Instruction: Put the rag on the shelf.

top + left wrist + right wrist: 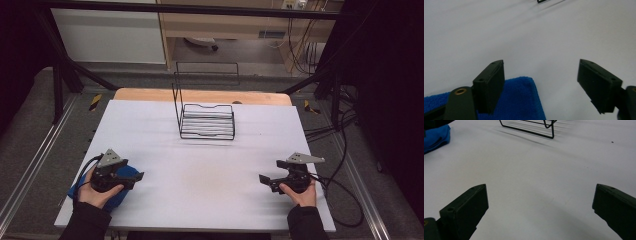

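A blue cloth [116, 194] lies near the table's front left corner. My left gripper [136, 179], held in a hand, rests on top of it and points right. In the left gripper view the jaws of the left gripper [540, 67] stand wide apart with only white table between them; a corner of the blue cloth [519, 100] lies under the left jaw. At the front right, my right gripper [263, 181] points left. Its jaws are also wide apart over bare table in the right gripper view [540, 188], which shows the blue cloth [435, 136] far off.
A black wire rack [207, 120] with a tall back frame stands at the centre back of the white table [200, 170]; its front edge [529, 128] appears in the right gripper view. Cables trail off the table's right side [345, 195].
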Motion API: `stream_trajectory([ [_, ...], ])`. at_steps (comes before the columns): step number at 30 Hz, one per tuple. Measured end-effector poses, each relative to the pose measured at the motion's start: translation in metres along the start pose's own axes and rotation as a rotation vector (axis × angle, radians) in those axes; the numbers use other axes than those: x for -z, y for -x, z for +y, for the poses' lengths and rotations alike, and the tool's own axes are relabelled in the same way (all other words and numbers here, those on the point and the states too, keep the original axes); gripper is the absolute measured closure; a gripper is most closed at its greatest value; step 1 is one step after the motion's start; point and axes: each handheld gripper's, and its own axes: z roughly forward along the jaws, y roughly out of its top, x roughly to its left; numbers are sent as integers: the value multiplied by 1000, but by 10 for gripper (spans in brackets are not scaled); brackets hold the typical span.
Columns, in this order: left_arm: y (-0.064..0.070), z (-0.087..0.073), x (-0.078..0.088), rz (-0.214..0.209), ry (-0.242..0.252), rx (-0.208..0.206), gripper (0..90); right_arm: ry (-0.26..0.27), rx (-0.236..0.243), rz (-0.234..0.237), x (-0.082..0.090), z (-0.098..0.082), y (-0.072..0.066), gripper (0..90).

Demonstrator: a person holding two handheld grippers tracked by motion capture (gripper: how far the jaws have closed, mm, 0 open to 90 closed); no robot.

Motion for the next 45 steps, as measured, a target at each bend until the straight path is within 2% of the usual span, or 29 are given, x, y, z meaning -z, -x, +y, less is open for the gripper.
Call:
stream_trajectory([
  [8, 0, -5, -3, 26, -65, 14, 447, -14, 3, 0, -2, -1, -1, 10],
  [18, -5, -10, -23, 70, -124, 23, 537, -21, 4, 1, -4, -1, -1, 11],
  [21, -7, -11, -27, 81, -137, 26, 590, -25, 6, 1, -4, -1, -1, 11],
  [28, -6, -11, -31, 105, -136, 37, 646, -25, 5, 1, -4, -1, -1, 11],
  [34, -7, -10, -32, 136, -140, 44, 796, -21, 4, 1, -4, -1, -1, 12],
  [39, -11, -11, -31, 112, -130, 66, 837, -19, 5, 3, -4, -1, -1, 14],
  [45, -12, -10, -22, 83, -69, 75, 851, -11, 1, 4, -2, 0, -1, 15],
])
